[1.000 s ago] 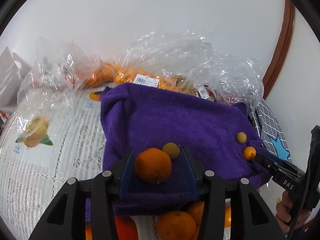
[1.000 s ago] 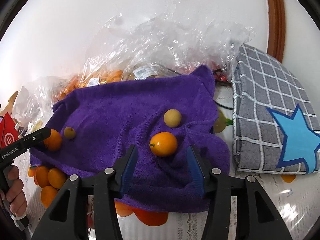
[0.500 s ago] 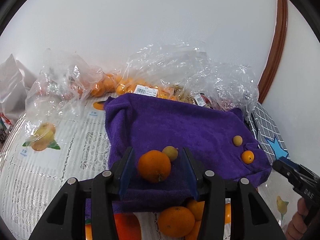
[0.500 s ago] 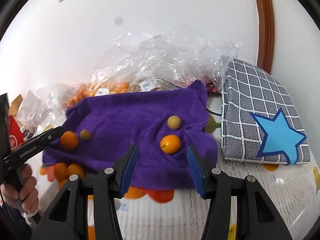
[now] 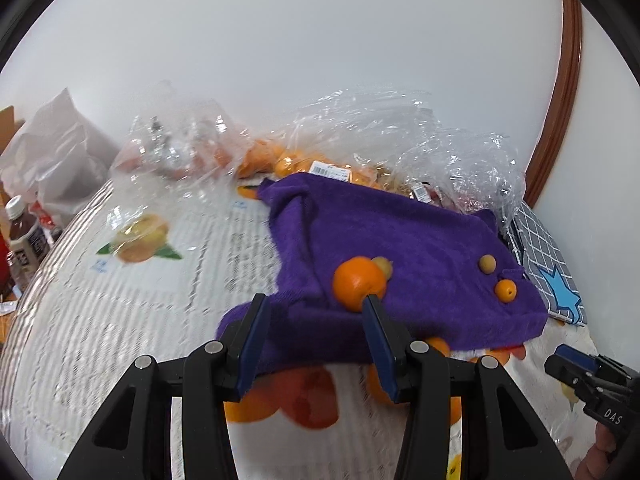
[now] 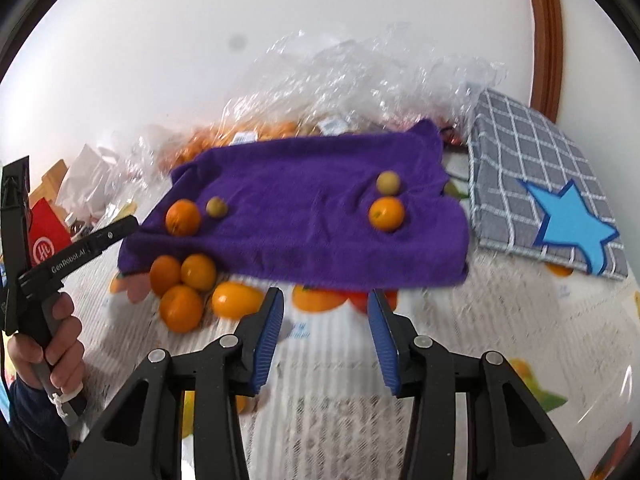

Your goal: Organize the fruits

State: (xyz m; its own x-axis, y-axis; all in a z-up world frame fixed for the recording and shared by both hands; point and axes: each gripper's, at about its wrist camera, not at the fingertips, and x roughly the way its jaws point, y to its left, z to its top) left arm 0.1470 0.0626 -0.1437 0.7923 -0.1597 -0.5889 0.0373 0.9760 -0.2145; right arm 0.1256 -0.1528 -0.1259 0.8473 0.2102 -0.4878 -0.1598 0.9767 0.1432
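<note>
A: Fruits sit on the purple towel point(image 6: 312, 208), four of them: a large orange point(image 6: 183, 217) with a small yellow-green fruit point(image 6: 216, 206) just beside it near the left edge, and a small orange point(image 6: 386, 213) with a pale round fruit point(image 6: 388, 182) just behind it toward the right.

B: And below the towel?

A: Three loose oranges point(image 6: 182, 284) lie on the bench point(image 6: 500, 320) at the towel's near left corner. Other orange shapes peek from under the near hem; whether those are fruit or prints on the bench cover I cannot tell, as that strip is blurred.

B: The fingers?

A: The right gripper point(image 6: 325, 334) hangs short of the towel, fingers apart and closing, only bench cover between them. The left gripper point(image 5: 314, 338) has its fingers at a middling gap with nothing clamped; in its own view the large orange point(image 5: 359, 283) shows just past the right fingertip, partly covered by it, and it hides most of the yellow-green fruit behind.

B: What is at the back?

A: Crumpled clear plastic bags point(image 6: 360, 84) against the wall; orange fruit shows through them, too smeared to count. A grey checked cloth point(image 6: 532, 184) with a blue star lies right of the towel. The hand point(image 6: 48, 344) on the left gripper's handle is cut by the frame edge.
</note>
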